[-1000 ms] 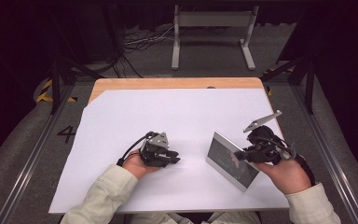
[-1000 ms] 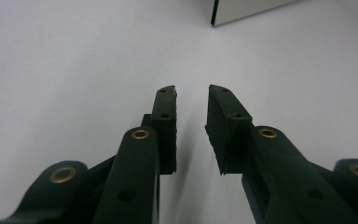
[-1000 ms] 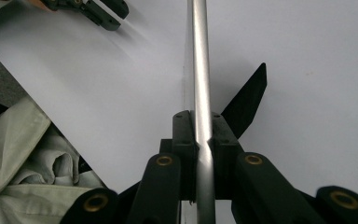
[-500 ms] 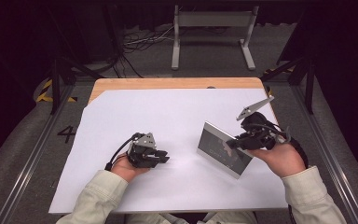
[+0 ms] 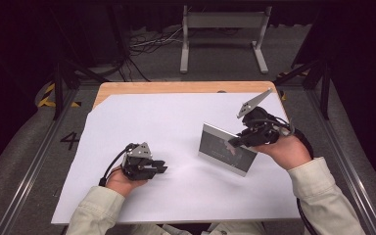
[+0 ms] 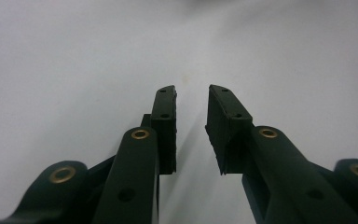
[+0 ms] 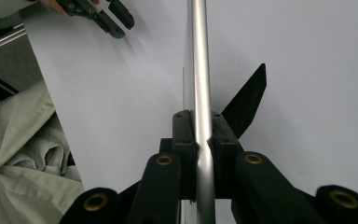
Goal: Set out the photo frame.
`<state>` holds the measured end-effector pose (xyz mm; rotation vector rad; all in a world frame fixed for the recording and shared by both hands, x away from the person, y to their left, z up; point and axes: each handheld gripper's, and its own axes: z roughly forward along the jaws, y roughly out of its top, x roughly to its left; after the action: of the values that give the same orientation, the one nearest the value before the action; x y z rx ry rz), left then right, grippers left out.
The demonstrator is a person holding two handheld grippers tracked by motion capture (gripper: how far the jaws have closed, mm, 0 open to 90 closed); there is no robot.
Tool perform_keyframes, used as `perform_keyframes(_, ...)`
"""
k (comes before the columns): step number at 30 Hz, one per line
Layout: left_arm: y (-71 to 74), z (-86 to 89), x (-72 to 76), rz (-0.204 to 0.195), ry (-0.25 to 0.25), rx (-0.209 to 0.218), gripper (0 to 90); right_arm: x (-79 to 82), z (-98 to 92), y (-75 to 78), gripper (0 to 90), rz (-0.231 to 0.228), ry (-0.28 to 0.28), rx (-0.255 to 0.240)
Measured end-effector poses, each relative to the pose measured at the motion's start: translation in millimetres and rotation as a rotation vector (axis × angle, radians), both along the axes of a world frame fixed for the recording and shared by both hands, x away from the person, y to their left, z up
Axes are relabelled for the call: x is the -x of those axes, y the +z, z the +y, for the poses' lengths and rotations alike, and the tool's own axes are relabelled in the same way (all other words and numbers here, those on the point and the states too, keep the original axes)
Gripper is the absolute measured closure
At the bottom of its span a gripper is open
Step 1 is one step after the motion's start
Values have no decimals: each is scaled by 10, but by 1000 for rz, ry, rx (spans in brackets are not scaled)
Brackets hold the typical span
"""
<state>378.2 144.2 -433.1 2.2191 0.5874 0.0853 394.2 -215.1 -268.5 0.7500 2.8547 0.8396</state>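
A silver-rimmed picture frame (image 5: 223, 146) with a dark picture stands tilted on its long edge at the right of the white sheet (image 5: 176, 122). My right gripper (image 5: 236, 142) is shut on its right end. In the right gripper view the pads (image 7: 182, 135) clamp the silver rim (image 7: 199, 56), and the frame's black back stand (image 7: 248, 99) sticks out to the right. Whether the frame touches the sheet I cannot tell. My left gripper (image 5: 160, 169) lies low over the sheet at the left, open, with nothing between its fingers (image 6: 165, 105). It also shows far off as the left gripper (image 7: 107, 16).
The white sheet covers most of a wooden table whose far edge (image 5: 176, 87) shows bare. A metal stand (image 5: 223, 29) and cables (image 5: 142, 46) sit on the floor behind. Rails (image 5: 34, 161) run along both sides. Pale sleeves (image 5: 318, 196) come in from the bottom.
My right gripper has carried the frame farther from the person and a little to the left. My left hand has slid left across the sheet, its jaws as before.
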Motion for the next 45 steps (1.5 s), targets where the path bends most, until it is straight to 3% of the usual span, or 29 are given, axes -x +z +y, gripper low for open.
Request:
perform_keyframes(4,1,32,9,2,10,2,729,-86,71,-11,838,1,88,14)
perform_keyframes(13,-5,28,-1,3,2,6,727,-253,145,-58,838,18,215,18)
perform_keyframes(21,-18,-6,-18,6,-4,8,726,-343,190,-114,838,16,307,22)
perform_keyframes(28,-18,-30,-33,11,-15,5,725,-368,262,-179,838,16,381,57)
perform_keyframes(40,-26,-39,-38,15,-17,3,726,-432,240,-283,838,30,432,75)
perform_keyframes(45,-29,-41,-40,16,-19,3,725,-478,177,-324,837,34,440,57)
